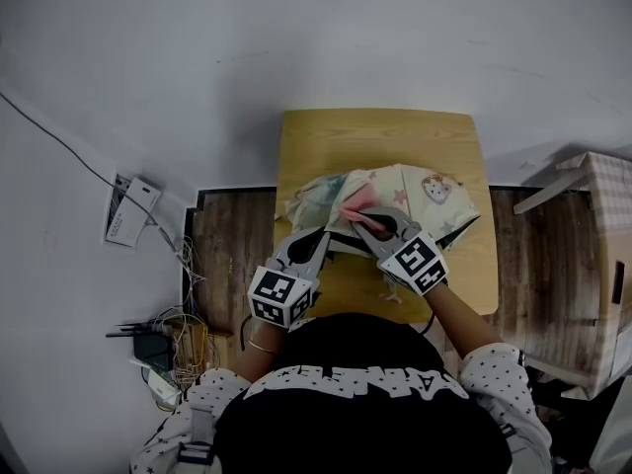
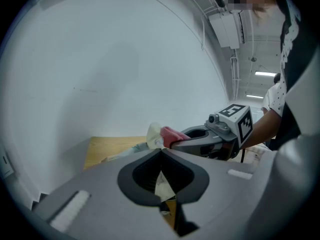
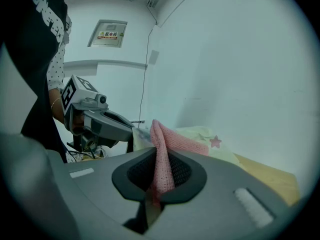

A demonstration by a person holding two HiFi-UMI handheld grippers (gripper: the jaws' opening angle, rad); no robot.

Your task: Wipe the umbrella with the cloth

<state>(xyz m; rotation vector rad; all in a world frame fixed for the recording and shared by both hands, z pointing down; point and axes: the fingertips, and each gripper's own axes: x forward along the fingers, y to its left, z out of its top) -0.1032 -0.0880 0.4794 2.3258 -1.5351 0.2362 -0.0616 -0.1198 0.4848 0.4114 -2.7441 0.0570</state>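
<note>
The umbrella [image 1: 420,191], limp cream fabric printed with stars and a cartoon figure, lies crumpled on the pale wooden desk [image 1: 375,131]. The left claw [image 2: 161,153] is pinched tight on a fold of that fabric. The right claw [image 3: 159,151] clamps a pink knitted cloth [image 3: 175,141] that drapes onto the canopy.

This is a plain workroom, likely a lab or office. Bare white walls meet a small wooden table [image 1: 296,136] and a plank floor [image 1: 225,260], with a router [image 1: 150,347] and tangled cables [image 1: 191,336] at lower left. A ceiling strip light [image 2: 265,74] shows at the right of the left gripper view.
</note>
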